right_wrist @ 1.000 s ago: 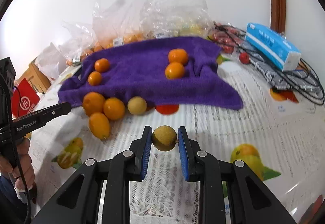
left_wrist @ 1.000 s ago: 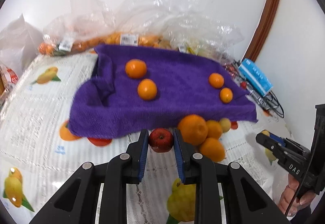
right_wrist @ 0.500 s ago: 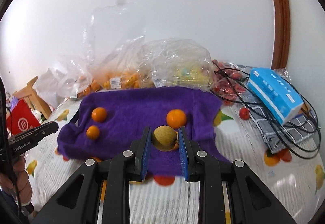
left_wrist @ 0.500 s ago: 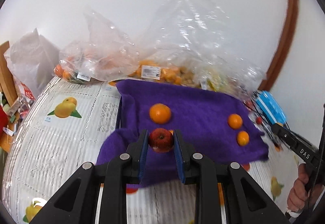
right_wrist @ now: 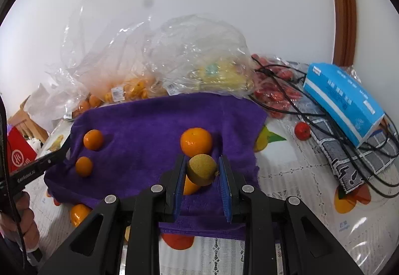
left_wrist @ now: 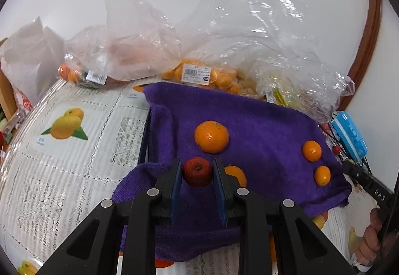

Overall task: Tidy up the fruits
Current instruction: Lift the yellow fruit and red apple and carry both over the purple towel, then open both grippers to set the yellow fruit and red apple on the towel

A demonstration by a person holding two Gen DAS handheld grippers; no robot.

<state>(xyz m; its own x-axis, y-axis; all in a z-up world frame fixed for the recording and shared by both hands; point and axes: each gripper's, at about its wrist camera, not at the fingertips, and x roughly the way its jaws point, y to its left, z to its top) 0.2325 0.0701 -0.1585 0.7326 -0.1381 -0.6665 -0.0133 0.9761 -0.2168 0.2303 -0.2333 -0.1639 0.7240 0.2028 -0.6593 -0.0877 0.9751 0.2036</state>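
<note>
My left gripper (left_wrist: pixel 197 172) is shut on a small red apple (left_wrist: pixel 197 171), held above the near left part of a purple towel (left_wrist: pixel 261 125). On that towel lie a large orange (left_wrist: pixel 211 136), another orange (left_wrist: pixel 235 175) half hidden behind my right finger, and two small oranges (left_wrist: pixel 311 150) at the right. My right gripper (right_wrist: pixel 202 170) is shut on a yellow-green round fruit (right_wrist: pixel 202 169) over the towel (right_wrist: pixel 149 125), just in front of a large orange (right_wrist: pixel 196 141). Two small oranges (right_wrist: pixel 93 139) lie at the towel's left.
Clear plastic bags of fruit (left_wrist: pixel 199 73) line the wall behind the towel. A blue tissue box (right_wrist: pixel 344 100), black cables (right_wrist: pixel 311 110) and a small red fruit (right_wrist: pixel 302 131) lie to the right. Loose oranges (right_wrist: pixel 79 215) sit on the lace tablecloth (left_wrist: pixel 62 162) in front of the towel.
Both grippers moved forward from the tablecloth's near side to above the towel, each still carrying its fruit. The loose fruit pile in front of the towel dropped mostly out of view.
</note>
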